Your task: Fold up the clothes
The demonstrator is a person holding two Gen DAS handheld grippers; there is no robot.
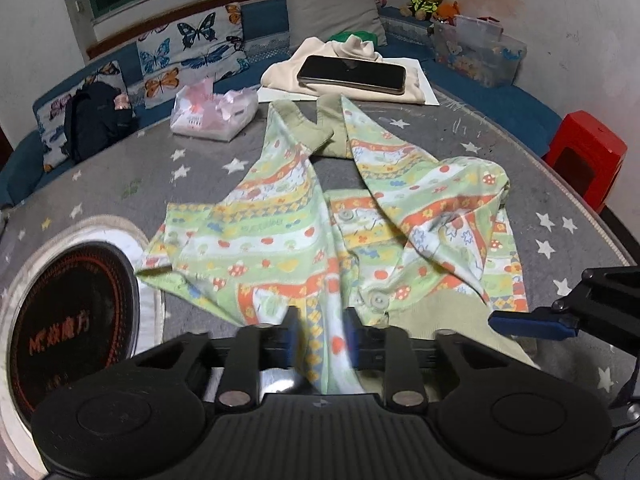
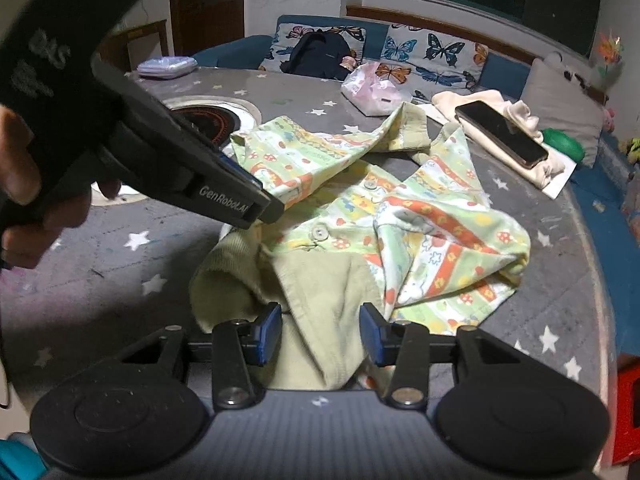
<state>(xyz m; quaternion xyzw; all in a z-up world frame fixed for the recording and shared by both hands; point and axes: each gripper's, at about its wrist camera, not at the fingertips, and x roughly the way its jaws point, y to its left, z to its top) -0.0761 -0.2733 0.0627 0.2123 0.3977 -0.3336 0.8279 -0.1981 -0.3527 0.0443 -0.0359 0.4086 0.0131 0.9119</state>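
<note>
Shirt (image 1: 320, 216) on counter (image 1: 120, 184): both our tongs, left (image 1: 320, 322) and right (image 2: 320, 330), grip its hem; we should lift evenly.

A small child's shirt (image 1: 280, 236) in pale green, printed with orange, yellow and white bands of mushrooms and flowers, is spread crumpled on the grey star-patterned table. It lies unbuttoned, two round buttons showing. One sleeve is bunched; the plain green ribbed hem is gathered nearest the cameras.
</note>
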